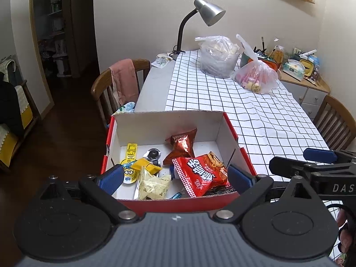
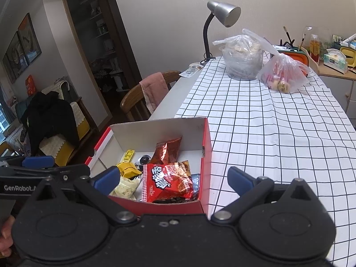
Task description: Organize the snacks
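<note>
Both the left gripper [image 1: 175,175] and right gripper [image 2: 173,179] wide open, empty, above the snack-filled red box [image 1: 178,207]

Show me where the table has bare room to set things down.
Free: the checked tablecloth between the red box and the two plastic bags, and the bare grey strip beside the chair. Crowded: the box's near half, packed with snacks, and the far end by the lamp.
</note>
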The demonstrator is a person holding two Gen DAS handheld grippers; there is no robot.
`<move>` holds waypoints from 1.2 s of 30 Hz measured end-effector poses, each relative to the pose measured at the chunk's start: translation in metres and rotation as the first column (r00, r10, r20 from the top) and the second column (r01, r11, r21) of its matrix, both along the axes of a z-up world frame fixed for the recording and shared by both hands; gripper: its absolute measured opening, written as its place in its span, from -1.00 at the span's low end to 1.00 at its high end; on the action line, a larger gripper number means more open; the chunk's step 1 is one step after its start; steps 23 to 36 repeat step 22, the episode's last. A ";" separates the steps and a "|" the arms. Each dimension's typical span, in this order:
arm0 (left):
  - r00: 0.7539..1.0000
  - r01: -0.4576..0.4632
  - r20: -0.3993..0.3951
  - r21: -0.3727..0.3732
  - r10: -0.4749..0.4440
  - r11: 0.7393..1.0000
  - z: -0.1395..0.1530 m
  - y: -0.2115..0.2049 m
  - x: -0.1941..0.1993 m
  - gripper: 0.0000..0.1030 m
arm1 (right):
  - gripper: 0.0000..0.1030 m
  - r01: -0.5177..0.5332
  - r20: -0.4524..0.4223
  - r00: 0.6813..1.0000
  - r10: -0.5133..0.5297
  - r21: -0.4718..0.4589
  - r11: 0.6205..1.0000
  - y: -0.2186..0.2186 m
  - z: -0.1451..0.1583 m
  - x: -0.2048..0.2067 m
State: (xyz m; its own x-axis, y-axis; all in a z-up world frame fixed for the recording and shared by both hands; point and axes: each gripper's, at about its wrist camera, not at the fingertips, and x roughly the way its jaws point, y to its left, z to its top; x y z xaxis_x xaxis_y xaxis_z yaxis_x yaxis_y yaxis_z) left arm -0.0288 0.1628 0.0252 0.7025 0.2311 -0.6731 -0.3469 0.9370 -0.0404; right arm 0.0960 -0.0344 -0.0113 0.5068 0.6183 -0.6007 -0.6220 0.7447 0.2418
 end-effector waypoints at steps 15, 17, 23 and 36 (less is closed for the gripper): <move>1.000 0.000 0.000 -0.010 0.000 1.000 0.002 -0.001 -0.005 0.94 | 1.00 0.004 0.003 1.000 -0.004 -0.011 1.000 0.003 -0.002 -0.002; 1.000 0.001 -0.001 -0.011 -0.001 1.000 0.002 -0.001 -0.005 0.94 | 1.00 0.007 0.002 1.000 -0.007 -0.013 1.000 0.002 -0.002 -0.003; 1.000 0.004 -0.005 -0.018 -0.005 1.000 0.000 -0.001 -0.006 0.94 | 1.00 0.021 -0.002 1.000 -0.021 -0.019 1.000 -0.001 -0.005 -0.003; 1.000 0.004 -0.005 -0.018 -0.005 1.000 0.000 -0.001 -0.006 0.94 | 1.00 0.021 -0.002 1.000 -0.021 -0.019 1.000 -0.001 -0.005 -0.003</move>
